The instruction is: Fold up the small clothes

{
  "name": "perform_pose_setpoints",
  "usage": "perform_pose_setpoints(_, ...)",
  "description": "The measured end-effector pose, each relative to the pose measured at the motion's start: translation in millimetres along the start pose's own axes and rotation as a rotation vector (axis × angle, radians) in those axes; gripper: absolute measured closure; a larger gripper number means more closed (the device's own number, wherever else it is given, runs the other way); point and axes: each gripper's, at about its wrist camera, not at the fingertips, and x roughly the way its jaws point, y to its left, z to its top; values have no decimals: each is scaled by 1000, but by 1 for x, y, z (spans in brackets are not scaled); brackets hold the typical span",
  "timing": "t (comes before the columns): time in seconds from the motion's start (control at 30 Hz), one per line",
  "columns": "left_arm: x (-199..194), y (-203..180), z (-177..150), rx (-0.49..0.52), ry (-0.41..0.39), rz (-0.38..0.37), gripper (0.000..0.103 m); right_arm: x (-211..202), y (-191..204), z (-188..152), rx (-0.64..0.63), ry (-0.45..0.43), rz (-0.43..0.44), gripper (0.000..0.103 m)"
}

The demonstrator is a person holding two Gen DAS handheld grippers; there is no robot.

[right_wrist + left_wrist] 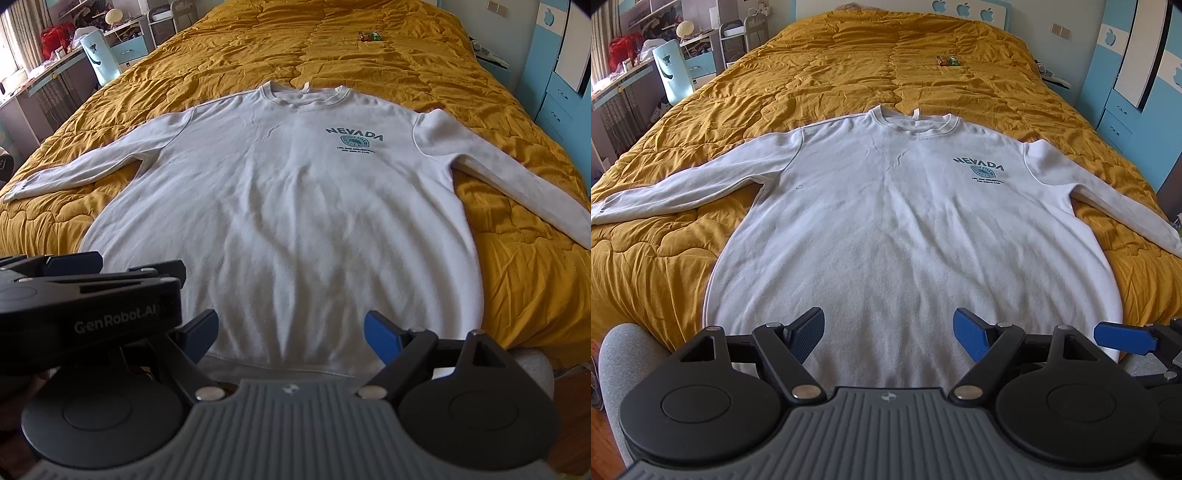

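One sweatshirt (894,221) (spread flat), one quilt (849,55), two grippers gaping.

Both views are bright with soft daylight that comes from the window (602,70) at the far left. Shadows on the sweatshirt (894,221) are weak. Fisheye distortion bends the edges, corners go dark, and the picture is slightly soft.

a bedroom with a wide bed (849,66) under a rumpled mustard quilt filling the frame. cluttered desk (624,79) by a bright window at upper left; blue-and-white wardrobe (1126,103) at right.
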Motion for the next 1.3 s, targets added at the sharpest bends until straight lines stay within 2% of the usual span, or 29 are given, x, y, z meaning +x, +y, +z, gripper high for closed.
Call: perform_pose_setpoints(1.3, 9, -3, 0, 3, 39, 2, 10, 8, -4, -2, 32, 22, 14, 21)
